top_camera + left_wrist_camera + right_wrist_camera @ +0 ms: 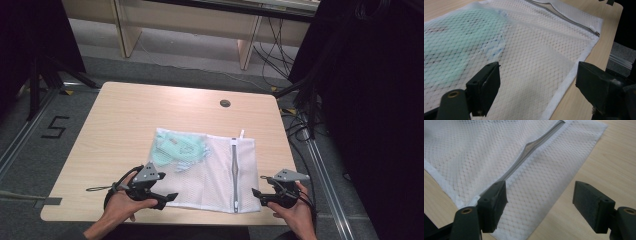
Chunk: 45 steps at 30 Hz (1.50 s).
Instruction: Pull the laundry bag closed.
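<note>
With both jaws spread wide, the left gripper (170, 197) and right gripper (256, 192) should pinch the near hem of the flat white mesh laundry bag (212, 172) either side of its grey zipper (234, 172), holding mint-green cloth (177, 148) on the wooden surface (120, 125).

**What the Views Left Unclear**

Through the mesh laundry bag (205, 167), the mint-green garment (177, 150) was blurred, its kind unreadable. The left gripper view cut off the bag's near corner. The zipper (524, 157) ran beyond the right gripper view's top edge.
</note>
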Tool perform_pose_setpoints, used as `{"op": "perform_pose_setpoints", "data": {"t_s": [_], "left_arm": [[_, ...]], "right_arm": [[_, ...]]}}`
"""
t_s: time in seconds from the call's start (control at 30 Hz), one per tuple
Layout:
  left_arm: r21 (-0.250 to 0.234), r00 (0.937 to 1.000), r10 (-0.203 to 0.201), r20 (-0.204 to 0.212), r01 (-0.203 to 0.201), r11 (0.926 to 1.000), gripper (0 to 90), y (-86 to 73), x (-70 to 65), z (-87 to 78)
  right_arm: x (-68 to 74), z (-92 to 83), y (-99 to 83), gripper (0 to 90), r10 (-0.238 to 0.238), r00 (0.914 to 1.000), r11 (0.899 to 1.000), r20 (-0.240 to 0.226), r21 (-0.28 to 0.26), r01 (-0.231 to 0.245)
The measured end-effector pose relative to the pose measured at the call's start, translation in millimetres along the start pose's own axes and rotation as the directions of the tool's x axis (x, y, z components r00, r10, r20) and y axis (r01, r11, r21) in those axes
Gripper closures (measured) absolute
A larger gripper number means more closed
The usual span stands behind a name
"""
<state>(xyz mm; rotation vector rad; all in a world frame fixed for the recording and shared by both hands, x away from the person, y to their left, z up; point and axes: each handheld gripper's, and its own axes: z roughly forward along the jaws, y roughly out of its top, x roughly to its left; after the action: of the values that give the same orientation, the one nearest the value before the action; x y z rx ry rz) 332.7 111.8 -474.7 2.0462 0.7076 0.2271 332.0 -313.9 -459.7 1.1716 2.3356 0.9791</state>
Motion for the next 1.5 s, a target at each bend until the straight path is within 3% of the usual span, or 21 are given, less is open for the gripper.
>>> {"op": "perform_pose_setpoints", "data": {"t_s": [0.13,0.23,0.27,0.33,0.37,0.4,0.43,0.5,0.53,0.57,0.63,0.73,0.83,0.87,0.93,1.07,1.23,1.33,1.37,1.43,1.5], "left_arm": [[-0.004,1.0000,0.002,-0.008,-0.002,1.0000,19.2,0.3,-0.8,-0.5],[-0.006,1.0000,0.002,-0.005,-0.002,1.0000,19.3,0.4,-1.6,-0.4],[-0.006,0.9996,-0.028,-0.005,0.028,0.9996,19.3,-0.1,-3.5,0.0],[0.005,0.9999,-0.003,0.014,0.003,1.0000,19.3,0.5,-1.7,-0.2],[-0.007,0.9999,-0.007,0.013,0.007,1.0000,19.3,0.2,-2.5,0.2],[-0.004,0.9998,-0.014,0.016,0.014,0.9999,19.3,0.3,-3.0,-0.2],[-0.005,0.9997,-0.015,0.021,0.016,0.9999,19.3,0.4,-3.6,0.0],[-0.006,0.9997,-0.005,0.026,0.005,1.0000,19.3,0.7,-4.0,0.6],[-0.006,0.9996,-0.005,0.026,0.005,1.0000,19.3,0.8,-4.4,0.7],[-0.006,0.9991,-0.030,0.029,0.031,0.9995,19.3,0.6,-6.3,1.2],[-0.002,0.9983,-0.005,0.058,0.005,1.0000,19.3,2.1,-4.5,1.7],[-0.012,0.9907,-0.061,0.121,0.063,0.9980,19.2,3.2,-8.2,3.9],[-0.014,0.9918,-0.041,0.121,0.043,0.9990,19.2,4.7,-11.0,7.6],[-0.004,0.9910,-0.021,0.132,0.022,0.9998,19.2,6.0,-10.0,8.5],[-0.012,0.9916,-0.030,0.126,0.031,0.9994,19.2,7.2,-13.8,13.8],[-0.002,0.9901,0.033,0.136,-0.033,0.9994,21.4,11.0,-22.1,25.4],[0.019,0.9823,0.082,0.169,-0.086,0.9961,22.9,17.1,-32.2,39.0],[0.022,0.9707,0.142,0.194,-0.149,0.9886,25.6,19.4,-41.0,51.9],[0.022,0.9707,0.142,0.194,-0.149,0.9886,25.6,19.4,-41.0,51.9],[0.035,0.9632,0.167,0.210,-0.178,0.9833,27.9,20.7,-43.4,57.4],[0.035,0.9612,0.164,0.221,-0.176,0.9837,28.2,20.9,-47.2,64.4]], "right_arm": [[3.9,-1.0,1.0,28.0,0.034,0.9994,0.999,-0.007,0.002,-0.034],[2.2,-0.2,1.3,27.7,-0.005,1.0000,1.000,-0.002,-0.009,0.005],[2.3,-0.3,1.4,27.5,-0.007,1.0000,1.000,-0.006,-0.006,0.007],[2.2,0.0,1.4,27.5,-0.010,0.9999,1.000,-0.011,-0.008,0.010],[5.5,-0.3,1.1,28.1,0.034,0.9992,0.999,-0.024,0.011,-0.034],[5.5,-0.3,1.1,28.1,0.034,0.9992,0.999,-0.024,0.011,-0.034],[2.4,0.8,0.7,28.3,-0.024,0.9993,1.000,-0.028,0.008,0.024],[3.2,1.3,0.4,28.3,-0.026,0.9993,1.000,-0.025,-0.002,0.026],[6.1,1.3,0.6,27.9,0.013,0.9992,1.000,-0.038,0.003,-0.013],[4.3,1.5,0.7,27.5,-0.015,0.9991,1.000,-0.040,0.005,0.015],[4.5,2.4,0.5,27.5,-0.027,0.9987,1.000,-0.043,-0.009,0.027],[5.3,2.4,1.4,27.6,-0.022,0.9983,1.000,-0.055,-0.001,0.022],[5.9,3.7,2.0,27.6,-0.036,0.9967,0.999,-0.073,-0.002,0.036],[8.0,2.4,2.6,27.6,-0.011,0.9967,1.000,-0.080,0.012,0.012],[8.3,3.3,3.7,30.5,-0.030,0.9956,1.000,-0.089,0.003,0.030],[10.9,3.2,3.9,32.2,-0.035,0.9943,0.999,-0.101,0.003,0.035],[11.0,3.7,4.6,33.9,-0.056,0.9918,0.998,-0.115,0.000,0.057],[15.6,5.2,4.2,37.5,-0.060,0.9881,0.998,-0.141,0.014,0.062],[15.6,5.2,4.2,37.5,-0.060,0.9881,0.998,-0.141,0.014,0.062],[16.3,6.9,5.0,39.3,-0.098,0.9826,0.994,-0.157,0.027,0.104],[18.9,7.7,4.7,40.2,-0.089,0.9814,0.995,-0.171,0.032,0.095]]}}
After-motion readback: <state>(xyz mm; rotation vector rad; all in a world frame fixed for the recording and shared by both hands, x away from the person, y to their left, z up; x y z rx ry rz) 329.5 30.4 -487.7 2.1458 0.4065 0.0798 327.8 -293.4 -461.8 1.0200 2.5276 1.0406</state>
